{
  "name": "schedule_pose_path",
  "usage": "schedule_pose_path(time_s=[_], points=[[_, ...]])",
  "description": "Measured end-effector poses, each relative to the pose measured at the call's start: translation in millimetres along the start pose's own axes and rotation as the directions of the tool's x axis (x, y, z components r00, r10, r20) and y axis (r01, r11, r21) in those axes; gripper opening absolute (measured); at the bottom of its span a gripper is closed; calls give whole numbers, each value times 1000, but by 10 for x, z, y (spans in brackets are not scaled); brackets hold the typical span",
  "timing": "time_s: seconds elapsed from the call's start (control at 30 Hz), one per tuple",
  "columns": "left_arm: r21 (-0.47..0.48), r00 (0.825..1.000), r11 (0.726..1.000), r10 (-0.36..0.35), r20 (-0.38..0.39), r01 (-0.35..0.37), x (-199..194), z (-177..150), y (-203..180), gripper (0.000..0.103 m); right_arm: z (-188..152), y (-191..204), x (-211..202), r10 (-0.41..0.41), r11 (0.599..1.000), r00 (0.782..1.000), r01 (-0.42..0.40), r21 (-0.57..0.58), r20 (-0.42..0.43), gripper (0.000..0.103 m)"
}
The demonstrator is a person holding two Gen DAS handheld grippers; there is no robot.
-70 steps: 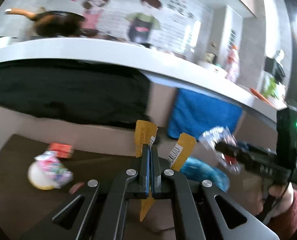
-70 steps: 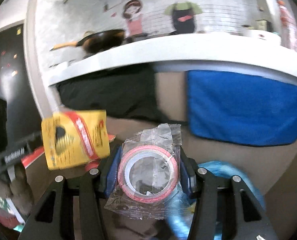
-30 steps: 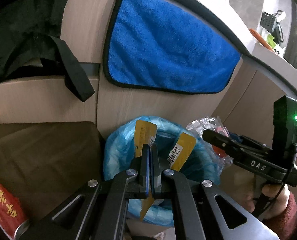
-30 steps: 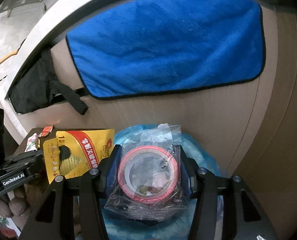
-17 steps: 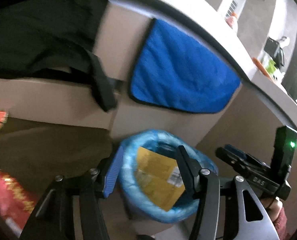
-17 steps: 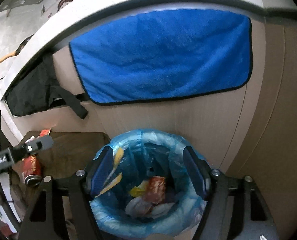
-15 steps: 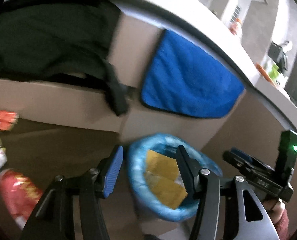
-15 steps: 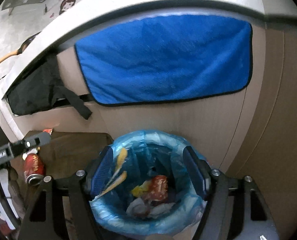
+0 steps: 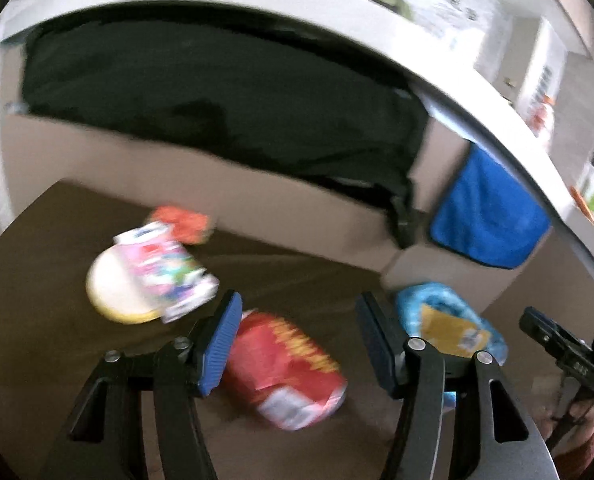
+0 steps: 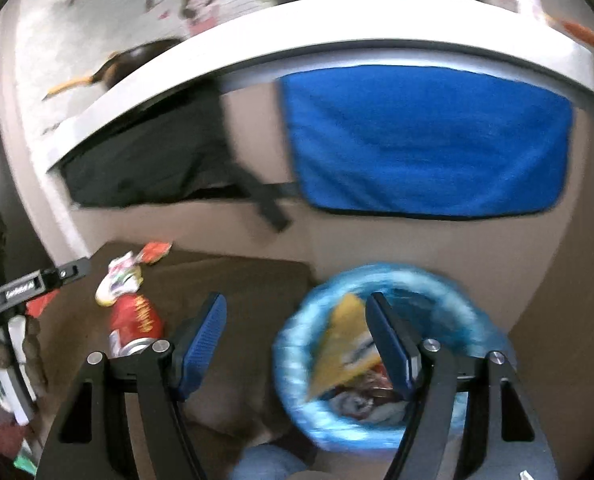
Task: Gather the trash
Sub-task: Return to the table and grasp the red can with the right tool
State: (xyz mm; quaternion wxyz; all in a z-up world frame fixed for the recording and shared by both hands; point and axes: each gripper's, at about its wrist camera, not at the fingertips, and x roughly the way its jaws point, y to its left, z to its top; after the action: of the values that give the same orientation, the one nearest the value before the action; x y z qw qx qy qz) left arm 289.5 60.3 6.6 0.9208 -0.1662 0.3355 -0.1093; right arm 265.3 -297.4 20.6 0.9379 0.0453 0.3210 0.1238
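While both grippers hang over the low brown surface [image 9: 49,240], three bits of trash lie on it: one red can [image 9: 285,372], one pale round lid with a pink wrapper [image 9: 149,284], and one small red packet [image 9: 183,220]. The can lies on its side just ahead of the left gripper [image 9: 299,336], between its fingers, its long axis slanting toward the lower right with the silver end nearest. One blue-lined bin [image 10: 381,352] sits under the right gripper [image 10: 297,344], with one yellow packet [image 10: 341,344] inside. A second ago each gripper clamped a wrapper over the bin; now the left gripper's fingers have just been opening with nothing gripped, and the right gripper's stand spread and empty.
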Motion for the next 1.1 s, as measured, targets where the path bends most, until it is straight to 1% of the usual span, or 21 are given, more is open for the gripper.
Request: schedule_pose_path(time_s=[0.07, 0.17, 0.23, 0.33, 0.43, 0.53, 0.6, 0.67, 0.73, 0.8, 0.9, 0.97, 1.03, 1.1], points=[[-32, 1000, 999, 26, -7, -26, -64, -31, 224, 60, -20, 176, 45, 9, 999, 1000, -9, -33, -13, 69], [-77, 998, 995, 71, -2, -70, -188, -93, 579, 60, -67, 446, 169, 99, 993, 993, -103, -57, -62, 69], [-110, 996, 990, 92, -2, -91, -244, -119, 767, 60, -97, 584, 286, 129, 988, 987, -137, -78, -95, 69], [-147, 993, 982, 115, -3, -115, -290, -132, 975, 60, -155, 530, 494, 142, 986, 982, -151, -64, -120, 69], [-164, 991, 978, 130, 0, -129, -294, -129, 1081, 60, -286, 136, 791, 101, 995, 978, -95, 44, -184, 69], [-168, 992, 977, 129, -10, -128, -257, -117, 1150, 60, -424, -247, 936, 53, 990, 971, -22, 136, -232, 69], [-166, 992, 978, 123, -28, -126, -175, -108, 1159, 60, -530, -485, 1000, 9, 982, 960, 44, 183, -279, 69], [-165, 993, 979, 112, -43, -118, -86, -91, 1122, 60, -593, -609, 1011, -24, 976, 952, 89, 200, -306, 69], [-157, 994, 982, 99, -52, -106, -26, -84, 1085, 60, -624, -628, 966, -70, 976, 948, 130, 177, -311, 69], [-142, 995, 985, 86, -53, -93, 10, -78, 1046, 60, -589, -549, 875, -89, 981, 958, 132, 145, -274, 69], [-116, 996, 990, 78, -53, -84, 42, -75, 995, 60, -462, -287, 737, -40, 995, 976, 58, 78, -214, 69], [-112, 996, 991, 73, -54, -78, 53, -77, 996, 60, -350, 1, 668, 28, 1000, 983, -27, 6, -183, 69], [-117, 996, 990, 75, -55, -81, 48, -87, 1006, 60, -246, 340, 647, 115, 990, 979, -126, -58, -168, 69], [-128, 995, 988, 80, -57, -87, 47, -102, 1055, 60, -178, 618, 695, 197, 973, 963, -215, -87, -182, 71]])
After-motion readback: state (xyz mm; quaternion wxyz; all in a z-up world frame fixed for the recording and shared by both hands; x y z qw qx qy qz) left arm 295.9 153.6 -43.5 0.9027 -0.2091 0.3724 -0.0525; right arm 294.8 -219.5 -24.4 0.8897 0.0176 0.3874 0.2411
